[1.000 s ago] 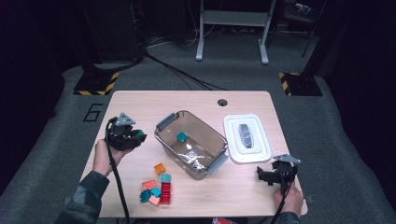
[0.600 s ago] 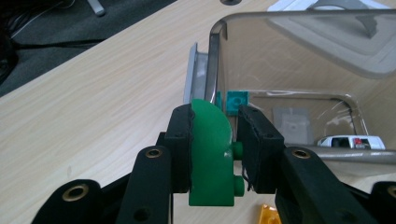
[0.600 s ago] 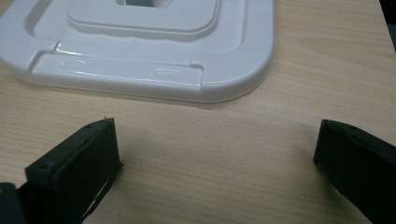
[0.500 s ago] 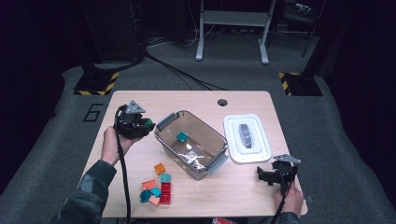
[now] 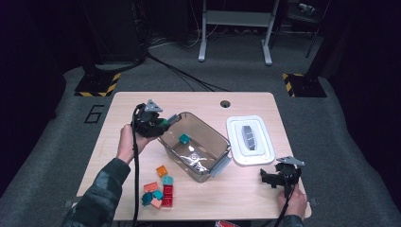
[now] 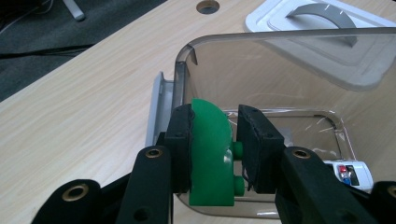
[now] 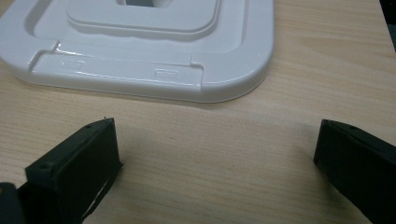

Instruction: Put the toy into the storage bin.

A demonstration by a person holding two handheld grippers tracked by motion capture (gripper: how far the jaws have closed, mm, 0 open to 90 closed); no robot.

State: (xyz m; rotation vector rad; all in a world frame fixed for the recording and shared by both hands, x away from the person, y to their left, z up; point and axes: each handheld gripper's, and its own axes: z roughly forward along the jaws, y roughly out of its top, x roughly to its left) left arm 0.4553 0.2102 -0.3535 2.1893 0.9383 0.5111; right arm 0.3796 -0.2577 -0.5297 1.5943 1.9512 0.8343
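The left gripper (image 6: 215,149) clamps one green block (image 6: 211,154) between its two jaws, just over the near rim of the one clear box (image 5: 215,144). Inside the box lie one teal block (image 5: 184,139) and one small toy car (image 6: 351,173). One white lid (image 5: 249,140) lies beside the box. About seven loose blocks (image 5: 160,189) sit on the table (image 5: 142,101) in front of it. The right gripper (image 7: 215,163) has its jaws wide apart, holding nothing, near the lid.

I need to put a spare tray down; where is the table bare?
Bare: the far left corner beyond the left gripper, and the wood between the white lid and right gripper. Crowded: the bin mid-table and the bricks at the near edge.
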